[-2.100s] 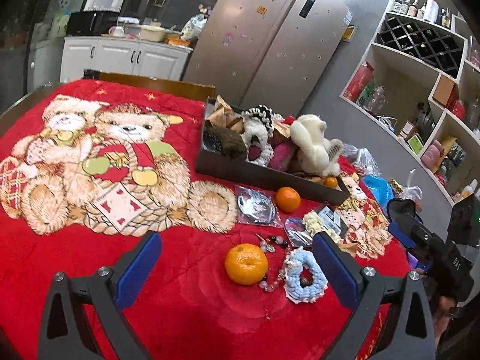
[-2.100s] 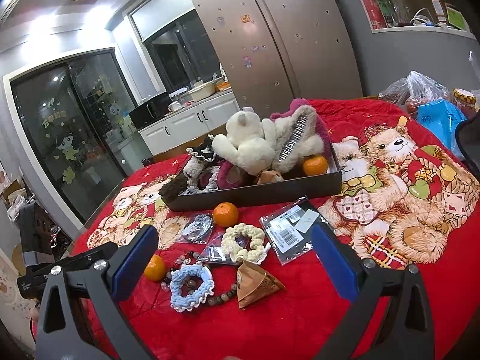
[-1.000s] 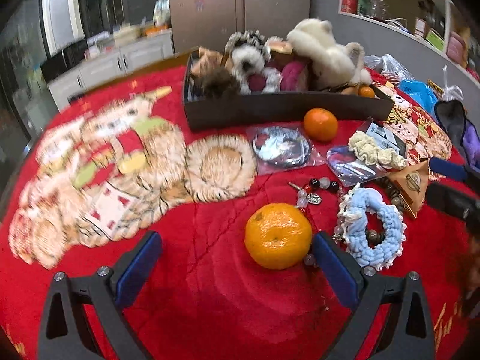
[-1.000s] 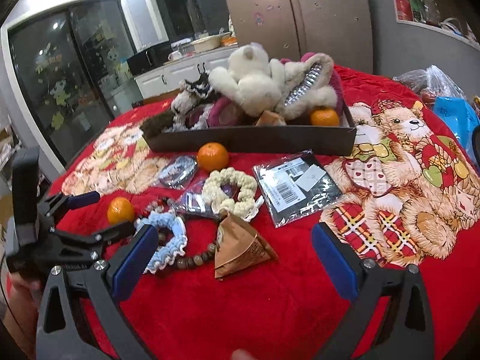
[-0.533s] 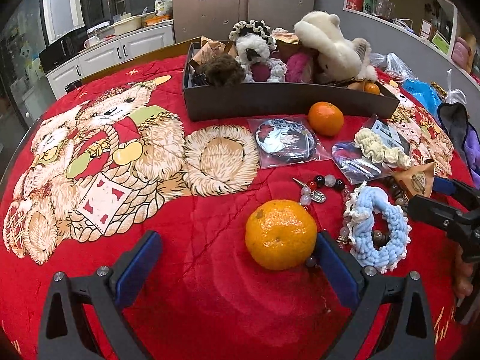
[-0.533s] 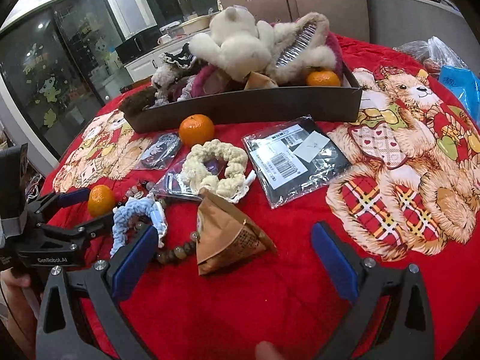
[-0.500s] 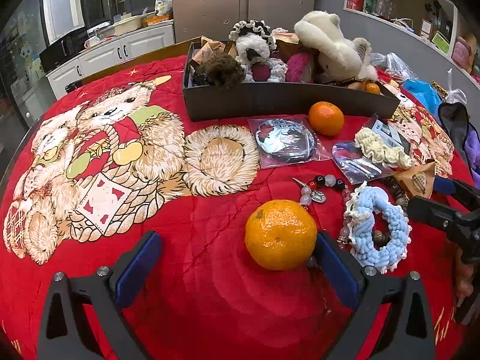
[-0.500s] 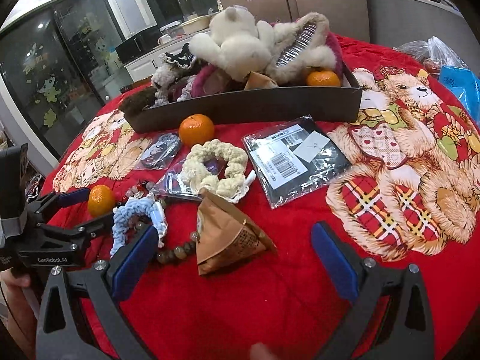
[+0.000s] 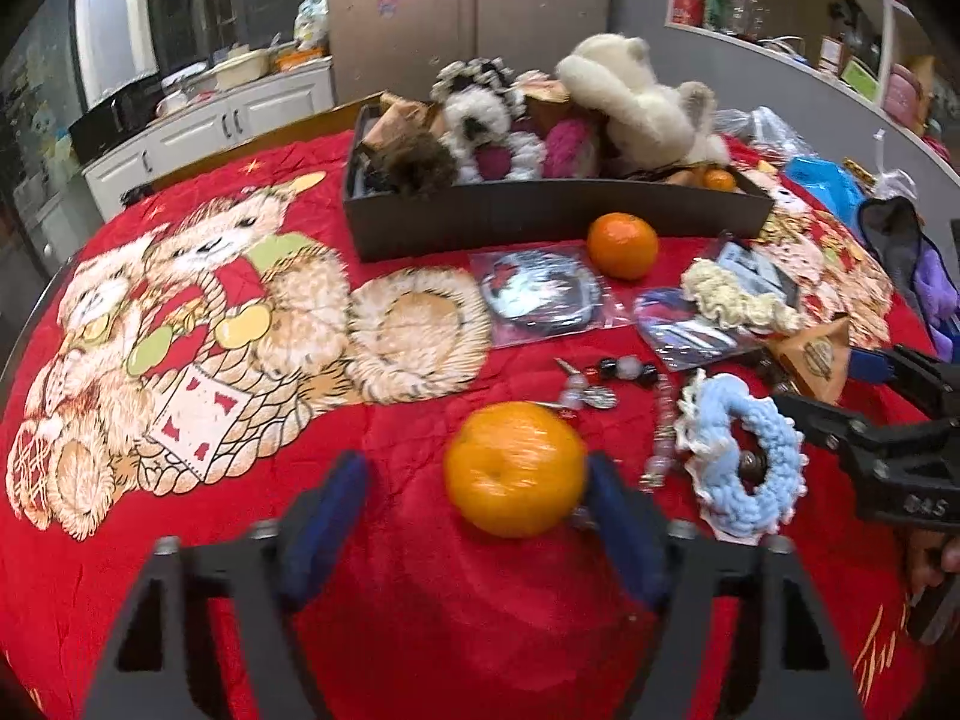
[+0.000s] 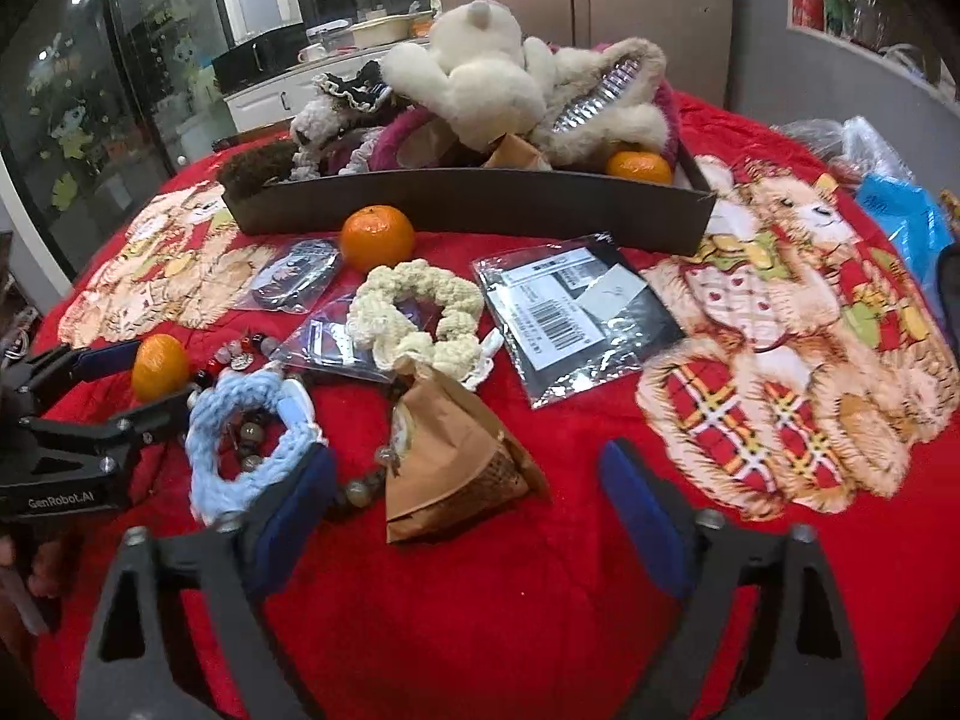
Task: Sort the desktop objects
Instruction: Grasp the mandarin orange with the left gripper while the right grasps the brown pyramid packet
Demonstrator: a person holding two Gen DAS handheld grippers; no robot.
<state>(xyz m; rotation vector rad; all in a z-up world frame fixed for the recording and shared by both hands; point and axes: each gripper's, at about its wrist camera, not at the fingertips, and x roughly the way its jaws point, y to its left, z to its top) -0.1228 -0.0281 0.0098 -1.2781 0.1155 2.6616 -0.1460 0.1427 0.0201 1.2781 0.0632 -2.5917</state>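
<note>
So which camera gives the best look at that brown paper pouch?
The right wrist view: the brown paper pouch lies close and whole, ahead of the open right gripper. In the left wrist view the pouch is small, blurred and far off to one side.

Far ahead of the claw stands a big steel fridge [image 9: 468,18]. Left of it are white cabinets [image 9: 240,120] and dark glass doors [image 10: 72,108]. On the right, grey wall shelves [image 9: 864,18].

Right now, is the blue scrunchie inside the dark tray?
No, the blue scrunchie lies on the red blanket, well short of the dark tray.
</note>
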